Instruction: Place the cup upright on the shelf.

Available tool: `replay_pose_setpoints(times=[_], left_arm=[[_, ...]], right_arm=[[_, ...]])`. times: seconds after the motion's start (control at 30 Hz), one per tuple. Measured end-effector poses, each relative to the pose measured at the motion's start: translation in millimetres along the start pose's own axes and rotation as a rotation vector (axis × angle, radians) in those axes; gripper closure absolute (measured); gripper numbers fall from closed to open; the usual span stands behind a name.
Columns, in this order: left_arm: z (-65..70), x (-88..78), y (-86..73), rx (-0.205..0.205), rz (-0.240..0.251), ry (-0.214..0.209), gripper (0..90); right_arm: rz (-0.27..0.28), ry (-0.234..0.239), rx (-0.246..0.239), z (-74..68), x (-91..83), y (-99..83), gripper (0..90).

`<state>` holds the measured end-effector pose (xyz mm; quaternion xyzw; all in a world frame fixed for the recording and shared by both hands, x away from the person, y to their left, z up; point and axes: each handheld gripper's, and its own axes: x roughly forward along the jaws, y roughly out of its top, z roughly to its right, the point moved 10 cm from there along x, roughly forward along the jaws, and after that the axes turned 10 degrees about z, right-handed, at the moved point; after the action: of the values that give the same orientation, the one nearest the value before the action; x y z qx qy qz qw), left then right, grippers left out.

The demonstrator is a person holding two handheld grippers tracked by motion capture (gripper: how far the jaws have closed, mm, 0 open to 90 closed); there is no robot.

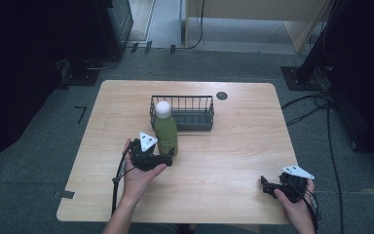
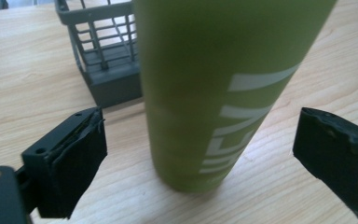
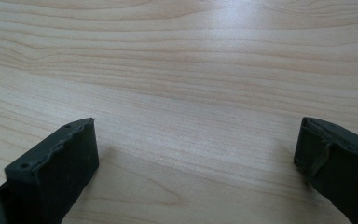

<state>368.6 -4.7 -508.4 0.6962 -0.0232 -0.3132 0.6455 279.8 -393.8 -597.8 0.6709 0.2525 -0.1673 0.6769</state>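
Up close, left gripper [image 2: 196,154] fingers [image 2: 70,158] apart around green bottle [image 2: 214,93], white cap [image 1: 163,109] overhead.

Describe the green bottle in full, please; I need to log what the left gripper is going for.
The green bottle is a tall, matte olive-green cylinder with a round white cap and pale lettering running up its side. It looks like coated metal or plastic. It stands upright on the wooden table, just in front of the dark wire basket; whether the two touch I cannot tell. The left gripper has it between its jaws, which stand apart from its sides.
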Motion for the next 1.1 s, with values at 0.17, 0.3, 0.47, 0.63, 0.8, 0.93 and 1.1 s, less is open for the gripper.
replay_pose_setpoints(times=[0.17, 0.3, 0.47, 0.63, 0.8, 0.93, 1.1], left_arm=[[2.3, 3.0, 6.4, -0.015, 0.033, 0.029, 7.7], [2.3, 5.6, 12.4, -0.025, 0.055, 0.052, 13.4], [10.1, 12.0, 15.4, -0.023, 0.065, 0.068, 14.0], [9.6, 16.4, 17.8, -0.053, 0.087, 0.105, 14.2], [8.1, 21.5, 21.7, -0.069, 0.119, 0.128, 15.7], [7.2, 23.9, 22.6, -0.072, 0.123, 0.139, 19.8], [3.3, 25.4, 25.4, -0.077, 0.128, 0.142, 20.7]], right_arm=[[0.001, 0.011, -0.007, -1.2, -0.2, -0.1, 0.0], [0.001, 0.012, -0.007, -1.2, -0.2, -0.1, 0.0], [0.001, 0.018, -0.009, -1.6, -0.6, -0.3, 0.0], [0.0, 0.018, -0.008, -1.7, -0.7, -0.4, 0.0], [0.001, 0.019, -0.009, -1.7, -0.6, -0.3, 0.0], [0.0, 0.018, -0.009, -1.6, -0.6, -0.4, 0.0], [0.001, 0.018, -0.01, -1.6, -0.6, -0.4, 0.0]])
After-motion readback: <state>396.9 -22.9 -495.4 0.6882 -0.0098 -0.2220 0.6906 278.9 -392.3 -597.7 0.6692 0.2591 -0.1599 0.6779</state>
